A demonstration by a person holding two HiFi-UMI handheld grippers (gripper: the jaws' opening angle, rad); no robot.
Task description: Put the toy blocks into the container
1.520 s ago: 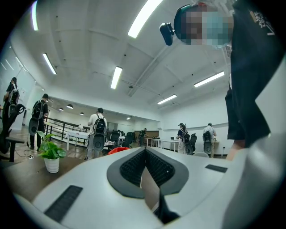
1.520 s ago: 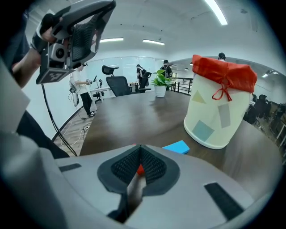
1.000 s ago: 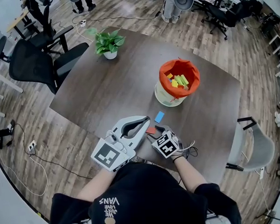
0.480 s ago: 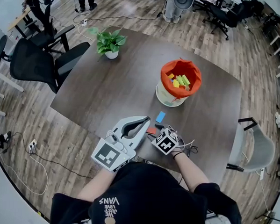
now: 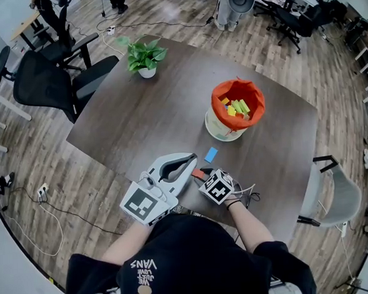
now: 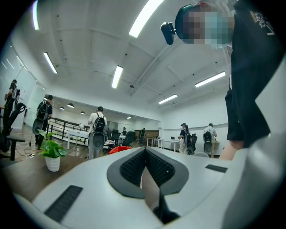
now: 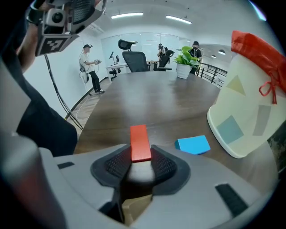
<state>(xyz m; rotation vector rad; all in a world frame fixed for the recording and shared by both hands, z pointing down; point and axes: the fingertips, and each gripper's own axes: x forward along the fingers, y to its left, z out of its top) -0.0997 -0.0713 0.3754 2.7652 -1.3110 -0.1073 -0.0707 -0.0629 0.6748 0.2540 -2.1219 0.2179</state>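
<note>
Closing ribbed right tongs (image 7: 141,157) on flat red block (image 7: 140,139), blue block (image 7: 193,145) near

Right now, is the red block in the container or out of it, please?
Out: the red block lies on the table, apart from the upright container.

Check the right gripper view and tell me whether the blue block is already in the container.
No. The blue block lies flat on the table, outside the container and beside its base.
</note>
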